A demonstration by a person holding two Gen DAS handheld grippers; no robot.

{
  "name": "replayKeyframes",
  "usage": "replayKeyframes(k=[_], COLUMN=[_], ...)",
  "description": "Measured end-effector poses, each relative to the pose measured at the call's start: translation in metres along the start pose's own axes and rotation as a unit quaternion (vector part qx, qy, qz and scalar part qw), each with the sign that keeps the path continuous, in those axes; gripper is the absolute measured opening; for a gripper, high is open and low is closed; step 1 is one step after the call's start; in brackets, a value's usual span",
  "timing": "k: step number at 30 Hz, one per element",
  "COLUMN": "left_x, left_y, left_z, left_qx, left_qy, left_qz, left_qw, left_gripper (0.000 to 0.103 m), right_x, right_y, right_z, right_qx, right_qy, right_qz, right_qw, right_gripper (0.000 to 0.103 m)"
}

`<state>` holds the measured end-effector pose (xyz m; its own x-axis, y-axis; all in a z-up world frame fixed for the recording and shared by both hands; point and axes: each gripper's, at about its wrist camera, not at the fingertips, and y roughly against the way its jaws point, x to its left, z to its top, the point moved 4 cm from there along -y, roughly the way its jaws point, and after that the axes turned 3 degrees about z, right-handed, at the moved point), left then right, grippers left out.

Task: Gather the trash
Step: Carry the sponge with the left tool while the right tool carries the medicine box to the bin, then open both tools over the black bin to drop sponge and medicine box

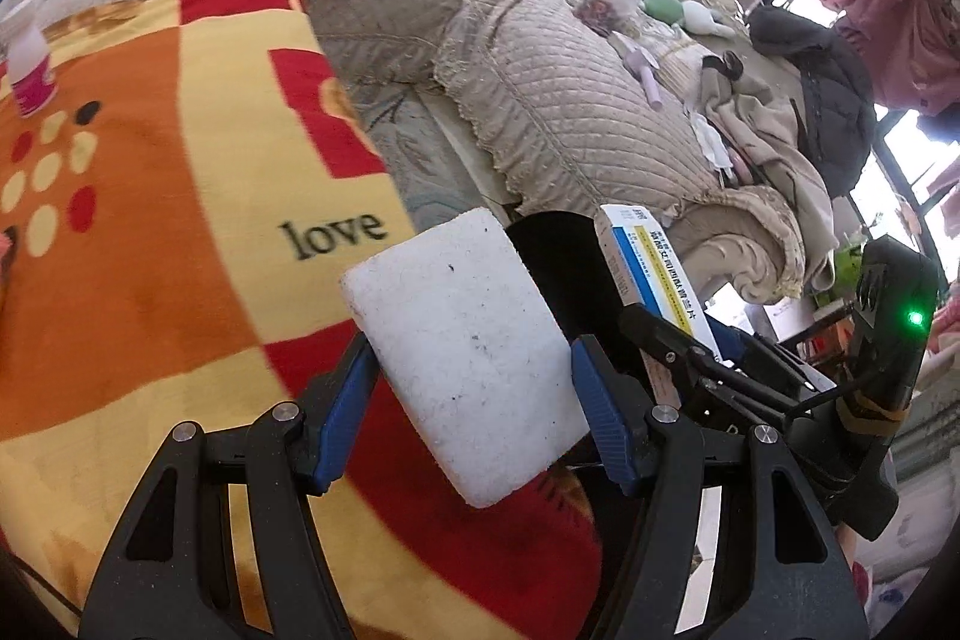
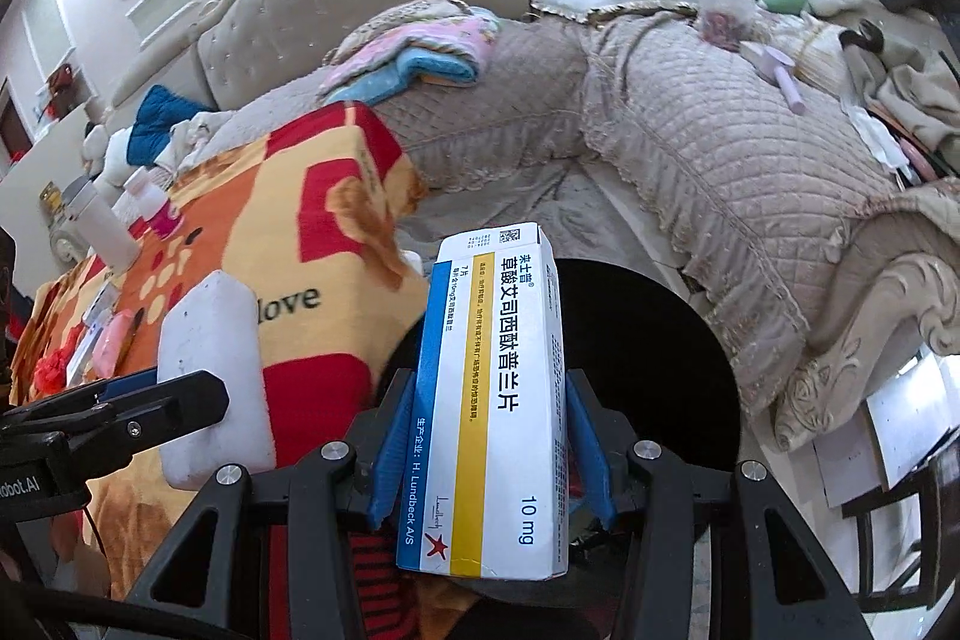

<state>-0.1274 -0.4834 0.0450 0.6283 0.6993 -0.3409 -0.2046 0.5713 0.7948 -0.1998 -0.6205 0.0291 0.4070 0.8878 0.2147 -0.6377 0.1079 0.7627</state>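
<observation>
My left gripper (image 1: 471,352) is shut on a white foam block (image 1: 462,346), its blue pads pressing both sides. Just right of it, the right gripper (image 1: 678,334) holds a medicine box (image 1: 648,268). In the right wrist view that white, blue and yellow medicine box (image 2: 498,400) stands upright with my right gripper (image 2: 492,382) shut on it. The foam block (image 2: 216,370) shows at the left in the left gripper (image 2: 180,400). A round black bin (image 2: 648,352) opens right behind the box. In the left wrist view the black bin (image 1: 558,268) is mostly hidden behind the foam.
An orange, yellow and red "love" blanket (image 1: 150,220) covers the surface on the left, with a small pink-labelled bottle (image 1: 30,70) and a white bottle (image 2: 102,226) on it. A quilted beige sofa (image 2: 690,130) with folded towels (image 2: 420,58) and clutter stands behind the bin.
</observation>
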Motion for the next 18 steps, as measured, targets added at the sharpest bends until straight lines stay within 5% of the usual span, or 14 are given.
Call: replayKeyframes(k=[18], left_x=[-0.027], left_y=[-0.038], left_z=[0.002], left_qx=[0.016], left_qy=[-0.011], left_qz=[-0.038], left_qw=[0.9991], left_gripper=[0.067], right_x=[-0.041], right_y=[-0.006], right_z=[-0.009], right_qx=[0.012], right_qy=[-0.040], right_qz=[-0.019], right_qw=[0.999], right_gripper=[0.047])
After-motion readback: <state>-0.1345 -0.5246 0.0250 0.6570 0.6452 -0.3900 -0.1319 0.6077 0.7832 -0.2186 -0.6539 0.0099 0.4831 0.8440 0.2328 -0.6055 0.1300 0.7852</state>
